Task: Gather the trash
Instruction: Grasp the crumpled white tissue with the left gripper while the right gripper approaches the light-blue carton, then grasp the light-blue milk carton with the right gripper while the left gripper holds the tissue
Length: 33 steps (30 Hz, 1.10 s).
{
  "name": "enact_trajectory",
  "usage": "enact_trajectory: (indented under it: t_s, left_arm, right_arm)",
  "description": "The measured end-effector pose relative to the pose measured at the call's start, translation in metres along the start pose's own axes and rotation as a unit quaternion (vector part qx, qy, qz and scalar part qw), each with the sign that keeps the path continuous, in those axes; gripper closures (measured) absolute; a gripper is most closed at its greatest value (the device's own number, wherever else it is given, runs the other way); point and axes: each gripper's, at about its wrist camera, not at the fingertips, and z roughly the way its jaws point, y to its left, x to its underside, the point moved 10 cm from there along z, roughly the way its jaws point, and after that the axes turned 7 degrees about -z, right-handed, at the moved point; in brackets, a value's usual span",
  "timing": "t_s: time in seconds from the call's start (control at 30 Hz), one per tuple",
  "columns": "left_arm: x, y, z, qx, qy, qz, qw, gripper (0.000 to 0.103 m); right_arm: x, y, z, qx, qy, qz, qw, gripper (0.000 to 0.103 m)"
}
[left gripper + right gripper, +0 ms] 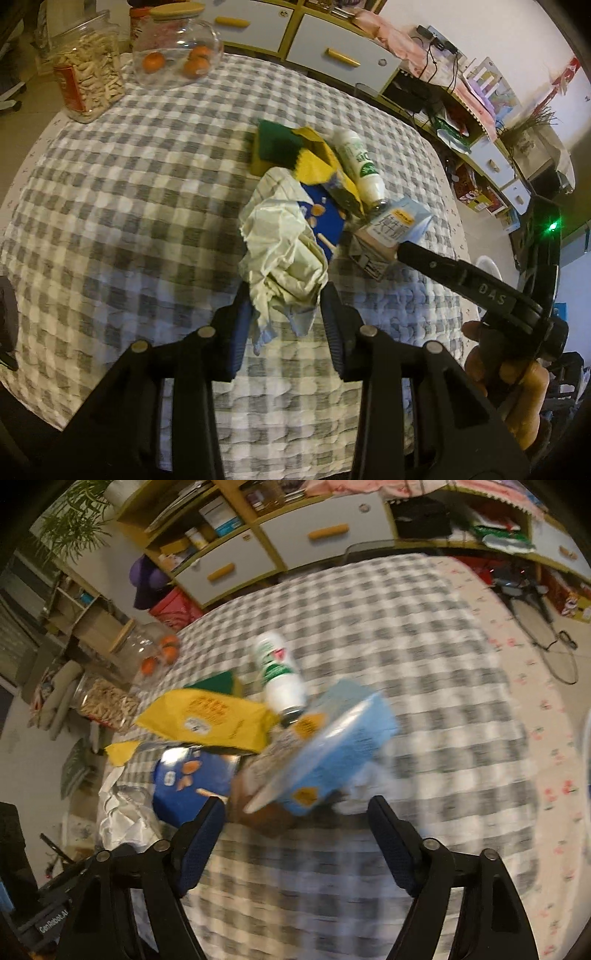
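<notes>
A heap of trash lies on the checked tablecloth (122, 192). My left gripper (286, 301) is shut on a crumpled white cloth (280, 240) at the heap's near side. Behind it lie a blue snack packet (321, 218), a yellow bag (325, 166), a green-and-yellow sponge (275, 144) and a white bottle (356, 162) on its side. My right gripper (295, 808) is open, its fingers on either side of a light blue carton (332, 742); the carton also shows in the left wrist view (391, 229). The right wrist view is blurred.
A glass jar of oranges (177, 48) and a jar of pale sticks (88, 77) stand at the table's far left. White drawers (332, 55) and cluttered shelves (491, 155) run beyond the table's far and right edges.
</notes>
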Motion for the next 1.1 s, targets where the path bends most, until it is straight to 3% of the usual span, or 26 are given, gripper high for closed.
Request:
enact_trajectory:
  t_s: [0.23, 0.33, 0.4, 0.73, 1.1]
  left_arm:
    - [0.001, 0.011, -0.001, -0.002, 0.005, -0.004, 1.0000, 0.064]
    - [0.001, 0.013, -0.001, -0.004, 0.006, -0.006, 1.0000, 0.064]
    - [0.001, 0.013, -0.001, -0.004, 0.005, -0.007, 1.0000, 0.064]
    - [-0.001, -0.011, -0.004, 0.010, -0.003, 0.004, 0.9999, 0.064]
    - [0.005, -0.058, 0.005, 0.027, 0.003, 0.032, 0.9991, 0.064]
  right_arm:
    - [0.001, 0.004, 0.028, -0.024, 0.013, 0.044, 0.999, 0.035]
    - [0.001, 0.000, 0.035, -0.047, 0.011, 0.068, 0.997, 0.046]
    - [0.002, 0.000, 0.032, -0.062, 0.011, 0.076, 0.995, 0.048]
    - [-0.004, 0.013, -0.022, -0.074, -0.024, 0.012, 0.997, 0.056]
    - [-0.001, -0.025, -0.077, -0.062, -0.052, 0.006, 0.997, 0.056]
